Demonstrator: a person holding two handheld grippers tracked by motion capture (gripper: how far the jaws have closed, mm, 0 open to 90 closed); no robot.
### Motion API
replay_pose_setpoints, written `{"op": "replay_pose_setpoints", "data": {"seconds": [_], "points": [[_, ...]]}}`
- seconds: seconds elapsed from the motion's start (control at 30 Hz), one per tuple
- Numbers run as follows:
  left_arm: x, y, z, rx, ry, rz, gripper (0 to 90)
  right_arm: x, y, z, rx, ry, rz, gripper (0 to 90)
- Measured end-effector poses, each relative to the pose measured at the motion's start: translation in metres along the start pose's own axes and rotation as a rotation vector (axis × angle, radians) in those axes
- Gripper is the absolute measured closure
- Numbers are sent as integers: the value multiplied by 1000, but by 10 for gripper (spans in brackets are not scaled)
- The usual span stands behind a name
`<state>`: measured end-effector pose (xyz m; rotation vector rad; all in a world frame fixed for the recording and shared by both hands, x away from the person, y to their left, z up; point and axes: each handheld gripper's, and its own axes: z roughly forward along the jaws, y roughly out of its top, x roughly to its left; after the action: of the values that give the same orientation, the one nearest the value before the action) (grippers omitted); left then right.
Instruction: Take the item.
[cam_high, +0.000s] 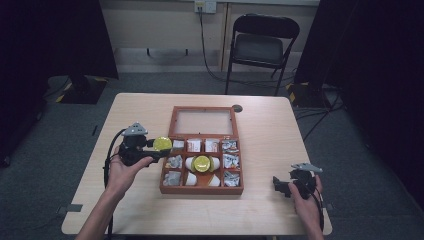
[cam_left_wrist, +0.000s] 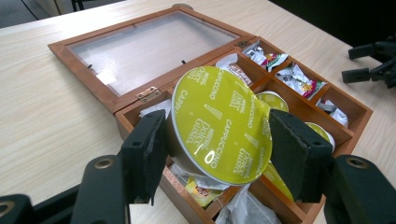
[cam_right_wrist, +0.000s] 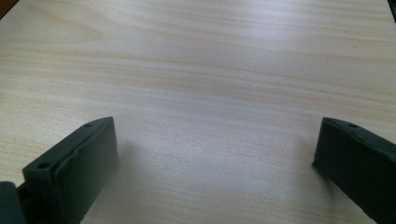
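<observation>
In the high view, a light wooden table (cam_high: 150, 210) was seen with a reddish-brown wooden compartment box (cam_high: 202, 189) set near its middle, the glass-paned lid (cam_high: 203, 121) laid open flat toward the far edge. The left gripper (cam_high: 159, 148) was held just beside the box's left wall, above its far left corner, and a round coffee capsule with a yellow-green foil top (cam_high: 162, 144) was gripped between its jaws. A second yellow-topped capsule (cam_high: 202, 163) was seen in the box's middle compartment, with white capsules around it and silvery sachets (cam_high: 230, 161) in the right-hand compartments. The right gripper (cam_high: 278, 184) was rested on the table near its near right corner, well apart from the box. A black folding chair (cam_high: 260, 47) was seen beyond the far edge. In the left gripper view, the yellow-green capsule (cam_left_wrist: 219, 126) was shown clamped by its rim between the two black pads (cam_left_wrist: 149, 149), tilted with its printed foil face toward the camera, raised above the compartments at the hinged side of the box (cam_left_wrist: 144, 95). The right gripper (cam_left_wrist: 373, 63) was seen farther off on the table beyond the box. In the right gripper view, the jaws of the right gripper (cam_right_wrist: 215, 158) were spread wide over bare tabletop (cam_right_wrist: 210, 70), with nothing between them.
</observation>
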<state>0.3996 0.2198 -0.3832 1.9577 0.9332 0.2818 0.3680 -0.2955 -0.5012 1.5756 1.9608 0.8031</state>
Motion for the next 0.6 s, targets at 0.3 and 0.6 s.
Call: {"op": "replay_pose_setpoints", "data": {"seconds": [0.3,0.6], "points": [[18,-12,-21,-35,27,-57,391,0,0,0,0,-1,1,0],[33,-22,-26,-7,104,-65,391,0,0,0,0,-1,1,0]]}}
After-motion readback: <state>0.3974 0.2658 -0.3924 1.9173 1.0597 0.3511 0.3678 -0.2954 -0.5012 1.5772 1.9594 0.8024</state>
